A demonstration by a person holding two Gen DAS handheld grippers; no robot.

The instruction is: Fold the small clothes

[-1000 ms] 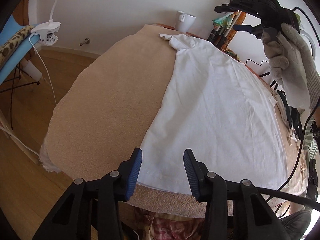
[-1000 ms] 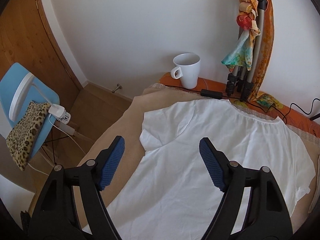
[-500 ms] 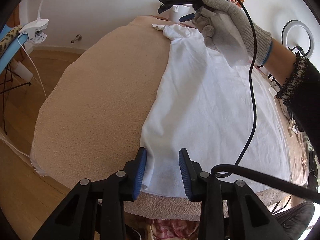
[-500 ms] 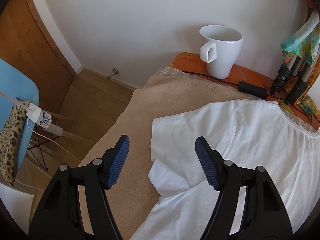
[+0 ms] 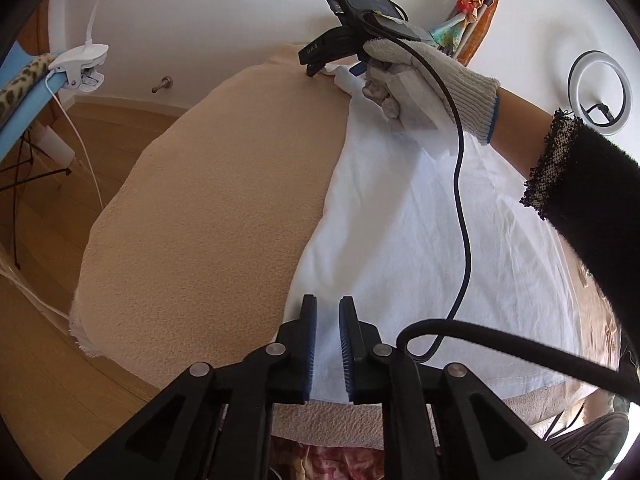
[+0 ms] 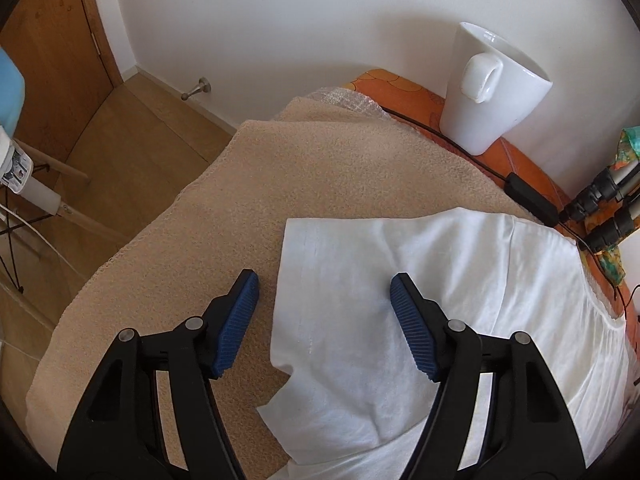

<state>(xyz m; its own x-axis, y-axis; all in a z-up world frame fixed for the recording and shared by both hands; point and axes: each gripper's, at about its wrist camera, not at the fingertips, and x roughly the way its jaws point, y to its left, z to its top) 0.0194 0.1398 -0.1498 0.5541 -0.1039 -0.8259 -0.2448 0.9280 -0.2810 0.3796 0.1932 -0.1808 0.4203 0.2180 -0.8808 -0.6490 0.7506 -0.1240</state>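
Note:
A white T-shirt (image 5: 400,220) lies flat on a beige towel (image 5: 208,200) that covers the table. My left gripper (image 5: 327,300) sits at the shirt's near left hem corner. Its jaws are closing, and white cloth shows in the narrow gap between the blue pads. At the far end, a gloved hand (image 5: 420,80) holds my right gripper (image 5: 334,70) over the sleeve. In the right wrist view the right gripper (image 6: 324,276) stands open astride the sleeve (image 6: 340,260) edge, with its left pad over the towel (image 6: 320,168) and its right pad over the shirt (image 6: 460,280).
A white mug (image 6: 488,92) stands on the orange strip by the wall, beside a black adapter (image 6: 528,196) and tripod legs (image 6: 600,200). A black cable (image 5: 460,160) hangs across the shirt. A blue chair (image 5: 20,112) and wooden floor lie left of the table.
The left jaws have narrowed around the hem corner. The right gripper has swung left and down from above the shirt's middle to the far sleeve, which now fills its view.

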